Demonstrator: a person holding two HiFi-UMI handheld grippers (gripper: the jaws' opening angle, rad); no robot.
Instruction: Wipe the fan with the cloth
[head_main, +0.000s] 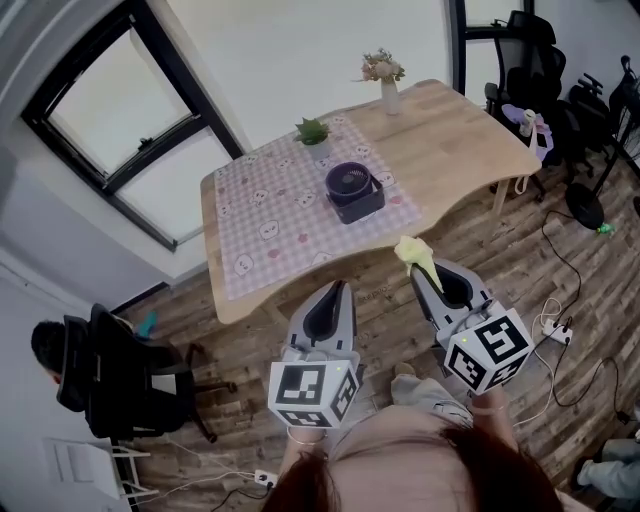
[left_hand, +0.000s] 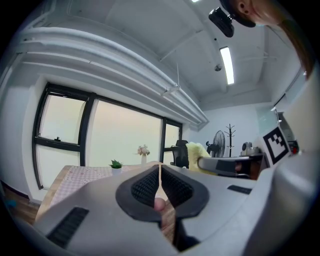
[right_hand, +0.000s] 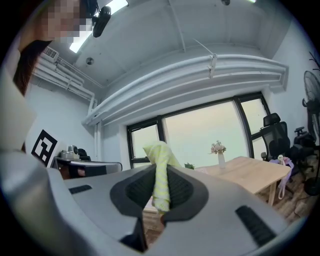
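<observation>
A small dark purple fan (head_main: 354, 191) stands on the pink checked cloth of the wooden table (head_main: 460, 150), well ahead of both grippers. My right gripper (head_main: 419, 268) is shut on a pale yellow cloth (head_main: 414, 253) that sticks out past its tips; in the right gripper view the cloth (right_hand: 161, 172) hangs folded between the jaws. My left gripper (head_main: 337, 289) is shut with nothing in it, its jaws meeting in a thin line (left_hand: 159, 177). Both grippers hang over the wooden floor, short of the table's near edge.
A small green potted plant (head_main: 313, 133) and a vase of flowers (head_main: 385, 79) stand on the table behind the fan. Black office chairs sit at the lower left (head_main: 120, 375) and upper right (head_main: 525, 60). Cables and a power strip (head_main: 555, 328) lie on the floor at right.
</observation>
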